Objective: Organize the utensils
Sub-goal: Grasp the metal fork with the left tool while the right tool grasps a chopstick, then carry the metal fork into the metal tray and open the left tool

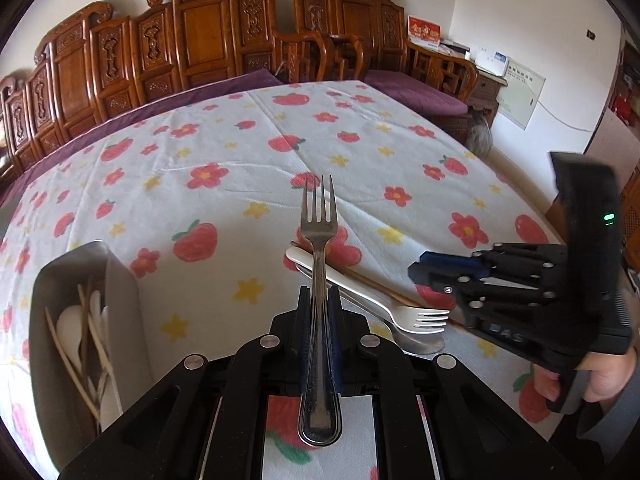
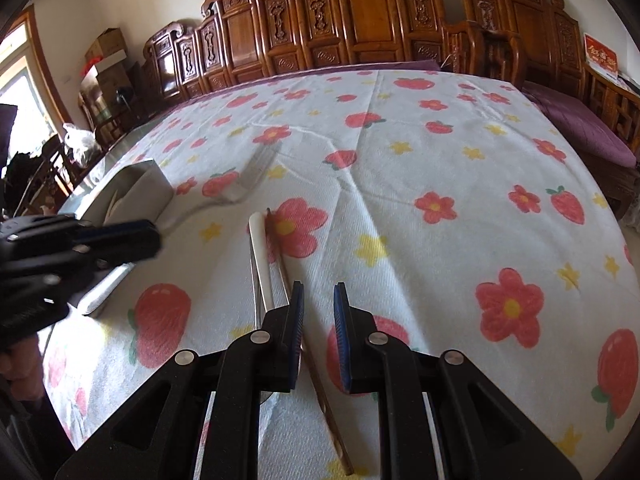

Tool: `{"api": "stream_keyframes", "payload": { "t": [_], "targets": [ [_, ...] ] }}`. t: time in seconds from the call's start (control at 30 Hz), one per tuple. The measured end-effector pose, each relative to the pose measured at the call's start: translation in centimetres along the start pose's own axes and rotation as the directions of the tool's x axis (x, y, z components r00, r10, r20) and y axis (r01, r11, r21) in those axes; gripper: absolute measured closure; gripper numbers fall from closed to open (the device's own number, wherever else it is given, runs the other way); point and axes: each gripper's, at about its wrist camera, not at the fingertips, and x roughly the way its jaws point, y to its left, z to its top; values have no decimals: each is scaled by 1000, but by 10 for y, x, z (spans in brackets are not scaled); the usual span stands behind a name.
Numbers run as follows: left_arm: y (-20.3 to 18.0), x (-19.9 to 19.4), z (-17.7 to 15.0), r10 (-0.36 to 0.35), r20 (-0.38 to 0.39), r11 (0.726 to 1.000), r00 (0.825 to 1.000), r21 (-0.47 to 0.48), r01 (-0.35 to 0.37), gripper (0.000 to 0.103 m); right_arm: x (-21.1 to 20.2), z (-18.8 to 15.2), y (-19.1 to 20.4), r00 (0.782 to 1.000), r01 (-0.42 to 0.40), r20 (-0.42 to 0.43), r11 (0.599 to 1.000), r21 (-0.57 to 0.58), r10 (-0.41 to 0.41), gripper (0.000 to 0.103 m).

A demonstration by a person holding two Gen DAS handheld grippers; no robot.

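Left tool: our left tool (image 1: 319, 300) is closed tight on a steel fork (image 1: 319, 280), gripping its handle about midway; the tines point up and away from us and the handle end hangs back toward the camera.
Right tool: our right tool (image 2: 319, 300) has its blue-padded fingers (image 2: 297, 320) parted with nothing between them; it hovers just over the loose pile. In the left view it shows at the right, held in a hand (image 1: 588, 380).
Loose pile: on the flower-and-strawberry tablecloth (image 2: 420, 160) near the worktop's near edge lie a white plastic fork (image 1: 380, 300), a metal spoon (image 1: 416, 340) partly under it, and a wooden chopstick (image 2: 320, 380), all crossing one another and touching.
Metal bin: a steel container (image 1: 120, 300) stands toward the worktop's left edge, holding white plastic utensils (image 1: 70, 332) and thin wooden sticks (image 1: 92, 332) lying jumbled inside.
Fork versus bin: the gripped fork is in the air, right of the container and apart from it.
Behind: carved wooden chairs (image 1: 200, 28) line the far edge.
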Motion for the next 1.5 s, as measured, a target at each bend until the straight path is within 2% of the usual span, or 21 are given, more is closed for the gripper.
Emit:
{"api": "stream_keyframes", "payload": {
  "t": [0.3,0.5,0.53,0.7,0.8,0.97,1.13,1.27,1.5],
  "targets": [
    [7,-48,-7,31,43,999,999,-12,-31,96,14,-1,11,999,-17,-52,999,-36,15,86],
    [9,-74,-11,49,79,999,996,-15,-48,96,18,-2,17,997,2,-73,998,-68,-7,86],
    [9,-78,-12,52,84,999,995,-17,-51,96,18,-2,17,997,6,-74,997,-72,-11,90],
    [12,-93,-15,72,100,997,992,-13,-71,96,17,-4,25,993,76,-81,985,-155,-89,90],
    [17,-98,-17,82,106,997,991,-19,-80,96,17,-4,24,990,86,-94,984,-158,-101,90],
    [29,-106,-20,100,115,994,988,-44,-95,96,17,-4,22,988,105,-96,982,-159,-121,97],
    [43,-111,-21,121,119,992,986,-62,-114,96,12,-4,16,985,143,-73,980,-139,-154,97],
    [54,-114,-23,137,121,989,983,-72,-129,96,-3,3,13,989,148,-16,983,-106,-150,97],
    [70,-119,-23,162,122,985,979,-84,-152,96,-41,13,25,981,162,124,983,-88,-151,97]
  ]
}}
